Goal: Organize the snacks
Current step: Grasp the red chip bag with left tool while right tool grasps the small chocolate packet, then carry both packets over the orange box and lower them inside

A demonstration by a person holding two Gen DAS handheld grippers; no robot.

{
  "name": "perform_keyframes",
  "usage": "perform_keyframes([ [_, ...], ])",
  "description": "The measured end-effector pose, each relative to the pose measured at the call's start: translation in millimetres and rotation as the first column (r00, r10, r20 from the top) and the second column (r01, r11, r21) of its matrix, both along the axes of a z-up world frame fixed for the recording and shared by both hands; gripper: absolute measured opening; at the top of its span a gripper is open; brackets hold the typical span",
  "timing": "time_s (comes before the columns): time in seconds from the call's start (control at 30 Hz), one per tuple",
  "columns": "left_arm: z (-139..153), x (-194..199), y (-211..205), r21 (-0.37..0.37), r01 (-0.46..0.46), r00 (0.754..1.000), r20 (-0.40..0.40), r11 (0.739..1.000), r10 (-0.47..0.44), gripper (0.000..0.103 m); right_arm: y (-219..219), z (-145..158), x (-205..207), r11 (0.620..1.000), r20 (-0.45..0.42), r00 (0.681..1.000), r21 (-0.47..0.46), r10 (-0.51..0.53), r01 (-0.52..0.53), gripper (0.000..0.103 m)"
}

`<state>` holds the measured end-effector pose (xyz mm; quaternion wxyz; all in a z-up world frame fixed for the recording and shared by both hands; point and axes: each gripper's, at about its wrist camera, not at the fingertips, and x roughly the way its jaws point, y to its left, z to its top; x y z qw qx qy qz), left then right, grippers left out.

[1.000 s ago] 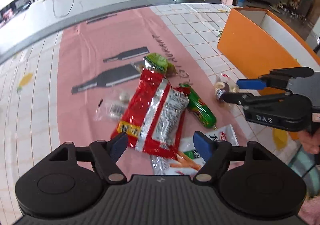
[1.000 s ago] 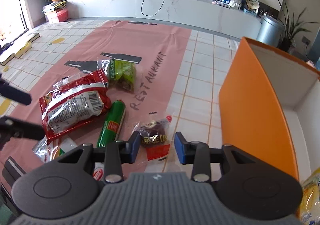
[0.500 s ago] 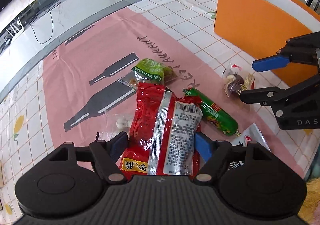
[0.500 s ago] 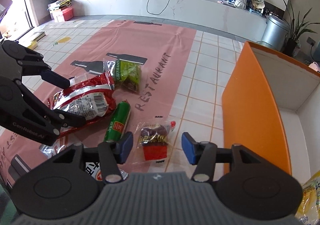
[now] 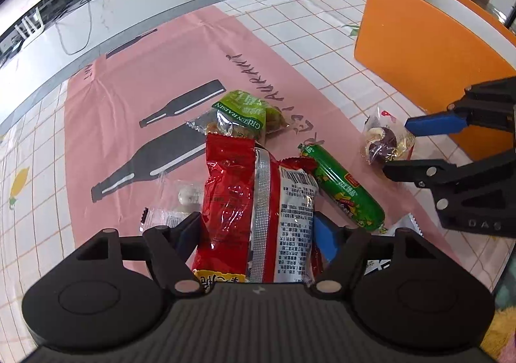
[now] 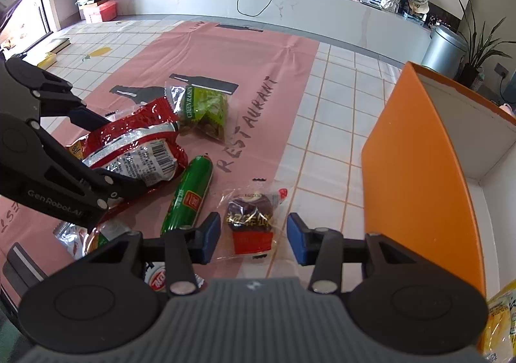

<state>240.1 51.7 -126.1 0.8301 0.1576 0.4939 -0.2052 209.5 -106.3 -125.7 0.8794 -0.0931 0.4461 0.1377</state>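
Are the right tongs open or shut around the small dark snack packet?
Open: the right tongs straddle the dark snack packet, gaps showing on both sides.

Red foil snack bag (image 5: 258,201), crinkled, flat on pink mat; green sausage stick (image 5: 343,187) just beside it; green raisin packet (image 5: 242,114) behind; clear-wrapped dark sweet (image 6: 251,217) apart; orange box (image 6: 419,169), open.

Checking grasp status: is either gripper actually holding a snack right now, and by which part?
Neither grip is confirmed. The left gripper straddles the red snack bag's near end; the right gripper stands open around the small clear-wrapped snack.
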Motion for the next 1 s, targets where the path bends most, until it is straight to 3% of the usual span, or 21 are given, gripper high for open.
perform_keyframes([
  [0.3, 22.0, -14.8, 9.2, -0.110, -0.154, 0.988, -0.024, 0.982, 0.152, 0.083, 12.7, 2.3, -6.4, 0.997, 0.005, 1.000, -0.065, 0.030, -0.029, 0.032],
  [0.43, 43.9, -27.0, 19.1, -0.160, -0.212, 0.977, -0.021, 0.964, 0.211, 0.083, 16.1, 19.3, -13.8, 0.996, 0.028, 0.999, -0.078, 0.039, -0.036, 0.031],
  [0.57, 62.4, -41.9, 25.3, -0.215, -0.250, 0.968, -0.026, 0.944, 0.250, 0.083, 13.3, 40.6, -23.0, 0.999, 0.032, 0.999, -0.035, 0.026, -0.024, 0.031],
  [0.8, 93.7, -63.0, 16.6, -0.325, -0.235, 0.971, -0.039, 0.916, 0.235, 0.083, -8.3, 83.2, -41.5, 1.000, 0.041, 0.999, 0.005, 0.003, -0.003, 0.031],
  [1.0, 121.9, -71.0, -11.7, -0.382, -0.171, 0.984, -0.021, 0.908, 0.176, 0.083, -58.1, 118.1, -54.6, 0.997, 0.052, 0.996, 0.024, -0.076, 0.075, 0.031],
])
